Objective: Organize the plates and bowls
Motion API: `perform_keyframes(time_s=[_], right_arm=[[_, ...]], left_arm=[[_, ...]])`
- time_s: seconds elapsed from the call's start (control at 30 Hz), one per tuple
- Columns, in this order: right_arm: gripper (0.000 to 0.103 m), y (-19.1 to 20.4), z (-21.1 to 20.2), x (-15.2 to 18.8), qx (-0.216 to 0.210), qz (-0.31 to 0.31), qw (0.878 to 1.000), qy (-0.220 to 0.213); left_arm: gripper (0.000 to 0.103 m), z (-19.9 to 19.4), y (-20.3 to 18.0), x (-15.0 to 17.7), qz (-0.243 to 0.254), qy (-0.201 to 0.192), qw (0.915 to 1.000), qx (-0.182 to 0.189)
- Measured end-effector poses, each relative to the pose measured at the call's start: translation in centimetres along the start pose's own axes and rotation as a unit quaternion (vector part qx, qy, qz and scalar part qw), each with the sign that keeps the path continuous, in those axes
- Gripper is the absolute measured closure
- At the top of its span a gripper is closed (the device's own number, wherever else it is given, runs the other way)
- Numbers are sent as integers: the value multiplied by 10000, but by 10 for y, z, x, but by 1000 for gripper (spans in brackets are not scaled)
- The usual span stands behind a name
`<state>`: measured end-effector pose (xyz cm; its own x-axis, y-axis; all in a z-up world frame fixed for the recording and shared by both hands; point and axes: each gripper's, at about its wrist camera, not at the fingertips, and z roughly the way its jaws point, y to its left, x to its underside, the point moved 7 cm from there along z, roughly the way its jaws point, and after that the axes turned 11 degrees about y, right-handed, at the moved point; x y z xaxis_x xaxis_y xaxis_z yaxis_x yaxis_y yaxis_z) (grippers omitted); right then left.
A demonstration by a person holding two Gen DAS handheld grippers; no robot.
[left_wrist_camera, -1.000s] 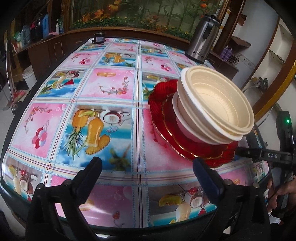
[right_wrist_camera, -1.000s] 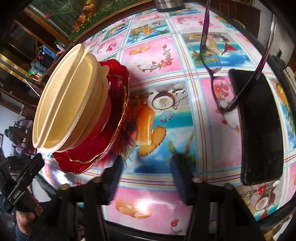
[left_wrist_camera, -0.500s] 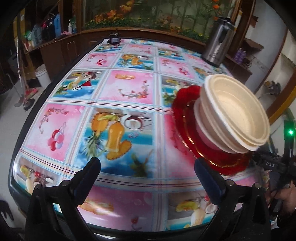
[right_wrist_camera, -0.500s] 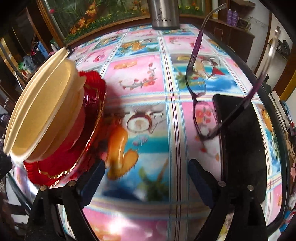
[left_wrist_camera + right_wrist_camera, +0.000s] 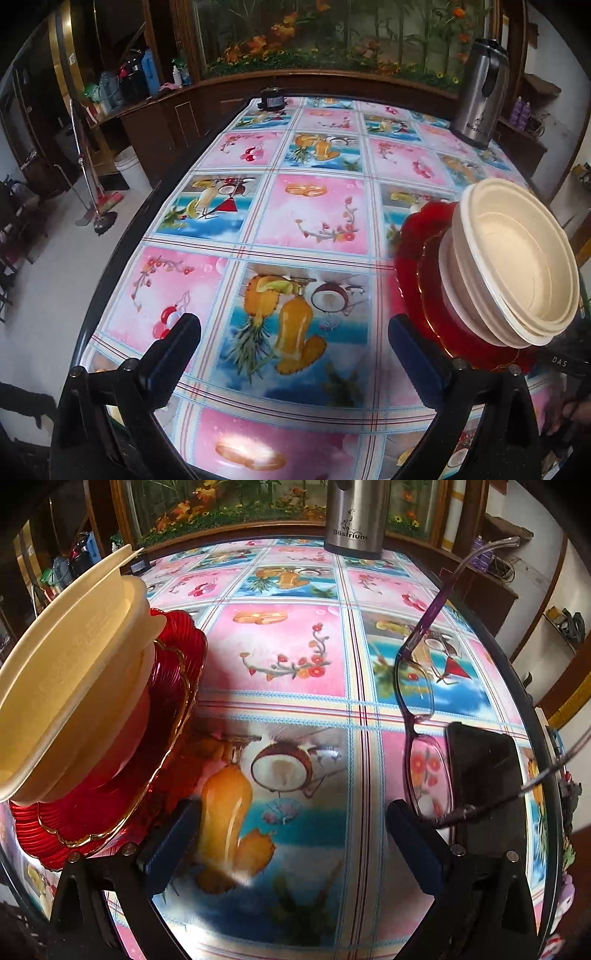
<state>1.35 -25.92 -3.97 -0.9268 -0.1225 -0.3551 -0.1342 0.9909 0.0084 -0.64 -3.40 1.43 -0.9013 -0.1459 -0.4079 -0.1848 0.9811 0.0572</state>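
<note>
A stack of cream bowls (image 5: 517,269) sits nested on red scalloped plates (image 5: 421,277) with gold rims, near the table's front edge. It is at the right in the left wrist view. In the right wrist view the bowls (image 5: 70,672) and plates (image 5: 162,701) are at the left. My left gripper (image 5: 291,339) is open and empty above the tablecloth, left of the stack. My right gripper (image 5: 291,827) is open and empty, right of the stack. Neither touches the stack.
A steel thermos (image 5: 480,92) stands at the table's far right. Purple glasses (image 5: 421,716) and a black phone (image 5: 487,786) lie right of my right gripper. A small black device (image 5: 271,100) sits at the far edge. The table edge (image 5: 122,254) drops to the floor on the left.
My right gripper opened wide and drew back from the stack. My left gripper pulled back and tilted up, so the stack shifted to the right of its view.
</note>
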Motion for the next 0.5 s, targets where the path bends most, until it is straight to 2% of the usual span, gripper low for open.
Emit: perform_keyframes(time_s=[0.07,0.13,0.23,0.4,0.5], right_arm=[[1,-3,2,-6,1,39,9999,-123],[1,-5,3,-12,34,110,9998,-130],[1,-8,4,-18,123,261,9992,-292],[1,-8,5,-20,152,283,9989,-332],[1,-8,5,-20,153,281,9989,-335]], left_arm=[[2,3,1,-5,102,110,9999,-51],[2,2,1,-9,200,43,9997,-119],[2,3,-1,-12,275,17,9996,23],[2,15,-4,-16,458,-141,9982,-368],[2,24,-6,-16,499,-118,9981,-329]])
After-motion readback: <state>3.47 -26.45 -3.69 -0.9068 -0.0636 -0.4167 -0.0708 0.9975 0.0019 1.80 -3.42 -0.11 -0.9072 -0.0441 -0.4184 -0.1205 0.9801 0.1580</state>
